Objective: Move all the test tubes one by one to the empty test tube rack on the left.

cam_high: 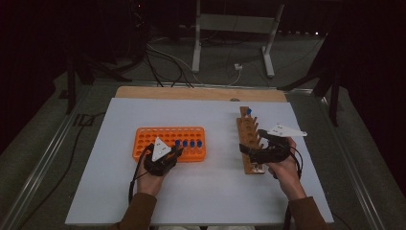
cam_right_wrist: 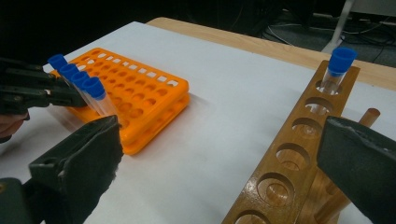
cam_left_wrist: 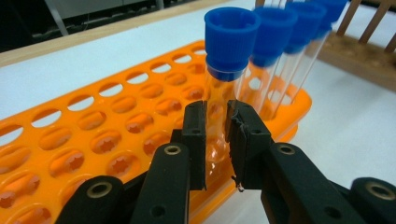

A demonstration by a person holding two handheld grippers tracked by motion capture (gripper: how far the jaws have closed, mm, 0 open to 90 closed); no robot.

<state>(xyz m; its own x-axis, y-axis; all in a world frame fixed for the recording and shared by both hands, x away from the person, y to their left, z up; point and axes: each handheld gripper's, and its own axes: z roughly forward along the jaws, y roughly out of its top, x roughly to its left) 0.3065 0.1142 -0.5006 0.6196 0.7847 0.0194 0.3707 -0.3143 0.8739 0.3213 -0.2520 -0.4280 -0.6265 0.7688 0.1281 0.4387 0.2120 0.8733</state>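
Five blue-capped tubes (cam_right_wrist: 95, 95); one orange rack (cam_high: 143, 136); one wooden rack (cam_right_wrist: 285, 163); two hand-held grippers (cam_left_wrist: 217, 128).

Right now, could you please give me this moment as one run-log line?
left gripper: shut on capped tube in orange rack | right gripper: open, at wooden rack | wooden rack: one blue-capped tube, far hole

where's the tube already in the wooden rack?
The blue-capped tube stands in the far-end hole of the wooden rack, on the table's right in the high view, beyond the right gripper.
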